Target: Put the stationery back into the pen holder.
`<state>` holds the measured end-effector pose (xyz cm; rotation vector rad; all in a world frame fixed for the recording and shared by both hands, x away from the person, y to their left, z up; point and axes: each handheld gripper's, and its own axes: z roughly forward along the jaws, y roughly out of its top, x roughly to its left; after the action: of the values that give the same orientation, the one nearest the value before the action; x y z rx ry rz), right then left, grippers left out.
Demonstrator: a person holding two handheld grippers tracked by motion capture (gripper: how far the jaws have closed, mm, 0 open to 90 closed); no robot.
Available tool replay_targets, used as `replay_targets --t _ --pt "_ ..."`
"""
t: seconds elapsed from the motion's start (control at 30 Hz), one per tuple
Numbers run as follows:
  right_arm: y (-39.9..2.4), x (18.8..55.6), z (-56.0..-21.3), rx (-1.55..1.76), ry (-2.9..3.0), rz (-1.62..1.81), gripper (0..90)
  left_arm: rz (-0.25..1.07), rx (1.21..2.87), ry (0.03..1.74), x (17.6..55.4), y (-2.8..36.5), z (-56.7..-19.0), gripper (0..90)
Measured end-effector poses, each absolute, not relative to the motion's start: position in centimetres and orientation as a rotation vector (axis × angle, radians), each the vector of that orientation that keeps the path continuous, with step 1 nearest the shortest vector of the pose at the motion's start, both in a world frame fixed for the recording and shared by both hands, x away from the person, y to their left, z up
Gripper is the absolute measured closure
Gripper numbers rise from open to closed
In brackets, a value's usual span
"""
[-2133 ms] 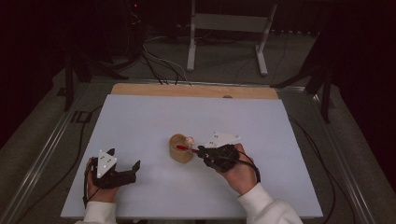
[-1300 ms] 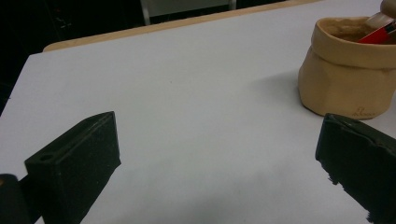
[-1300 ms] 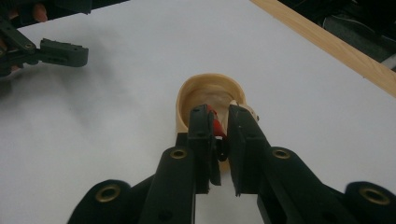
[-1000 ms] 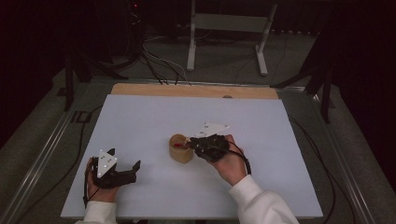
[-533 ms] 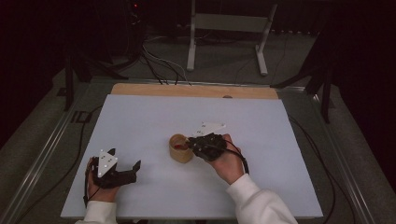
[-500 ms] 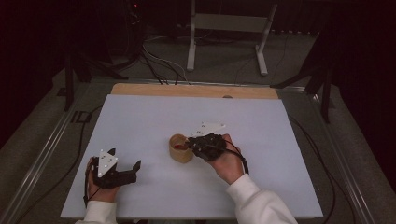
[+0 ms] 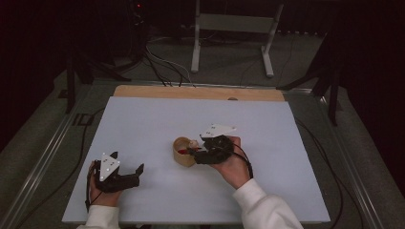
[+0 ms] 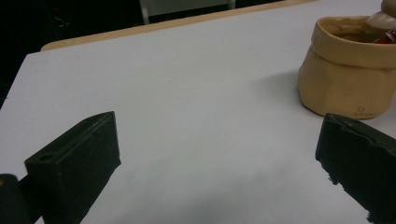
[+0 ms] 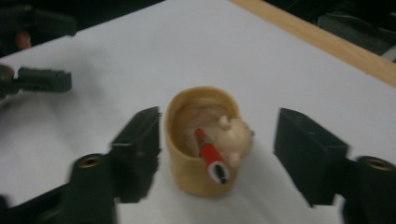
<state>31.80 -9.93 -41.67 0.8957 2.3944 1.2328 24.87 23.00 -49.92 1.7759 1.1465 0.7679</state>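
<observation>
High view: tan pot (image 7: 182,151) sits near the middle of the white tabletop (image 7: 143,124), a red pen (image 7: 184,151) leaning inside it beside a small tan animal-shaped figure (image 7: 193,143). Right tool (image 7: 193,153) lies at the pot's 3 o'clock, jaws spread to either side of the pot, not gripping it; the right gripper view shows gaps on both sides. Left tool (image 7: 138,172) rests toward 7 o'clock on the tabletop, well apart, jaws spread on nothing. A bare wooden strip (image 7: 200,92) edges the tabletop at 12 o'clock. Beyond it: dark floor, loose cables (image 7: 162,64), a grey metal stand (image 7: 234,33). Room dim.
</observation>
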Motion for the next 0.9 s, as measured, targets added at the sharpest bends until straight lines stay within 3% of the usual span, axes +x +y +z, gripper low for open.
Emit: replay_targets --t 0.4,0.9 --pt "-13.3 31.9 -42.1 0.981 2.253 1.25 4.1 0.788 1.759 1.147 24.5 23.3 -49.4 0.3" --pt "-19.8 31.6 -44.1 1.104 2.12 1.179 0.0 0.786 1.75 1.144 24.4 23.8 -48.7 0.3"
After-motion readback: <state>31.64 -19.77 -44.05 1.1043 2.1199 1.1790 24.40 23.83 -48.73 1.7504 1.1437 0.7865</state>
